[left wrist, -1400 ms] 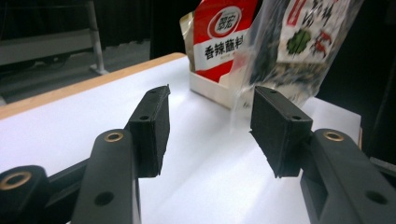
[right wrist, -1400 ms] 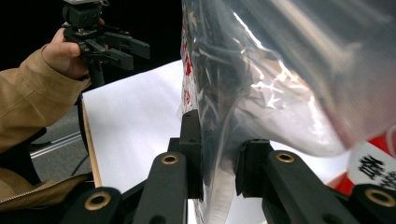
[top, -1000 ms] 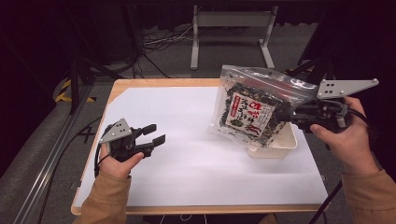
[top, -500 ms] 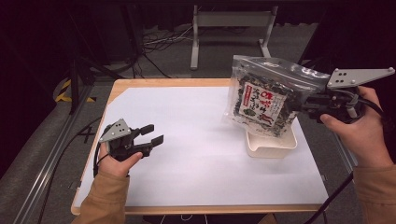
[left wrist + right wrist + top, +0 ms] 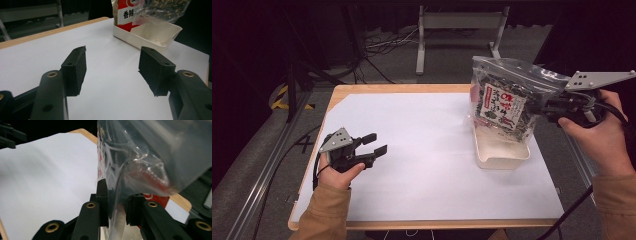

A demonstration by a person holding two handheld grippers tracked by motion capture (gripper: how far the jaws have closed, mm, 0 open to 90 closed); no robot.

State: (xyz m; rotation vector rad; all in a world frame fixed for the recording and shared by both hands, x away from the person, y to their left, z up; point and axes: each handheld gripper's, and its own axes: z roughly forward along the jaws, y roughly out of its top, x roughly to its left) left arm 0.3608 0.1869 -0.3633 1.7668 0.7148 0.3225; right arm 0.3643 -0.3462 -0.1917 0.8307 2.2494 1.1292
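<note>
Two grippers: one idle, one loaded.
Left gripper [image 5: 371,144]: near left edge of the table [image 5: 402,90]; jaws have just been opening, nothing between.
Right gripper [image 5: 117,202]: pinching bag's side edge.
Bag [image 5: 504,100]: raised over white tray [image 5: 502,152] at right edge.
Handling: light, soft, slippery film; grip the seam.

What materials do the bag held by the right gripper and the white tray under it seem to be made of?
Bag: thin clear plastic film, glossy; it creases, shines, and shows dark contents behind a printed label.
Tray: probably moulded plastic, white and smooth, with thin walls and rounded corners; the look leaves this open.
</note>
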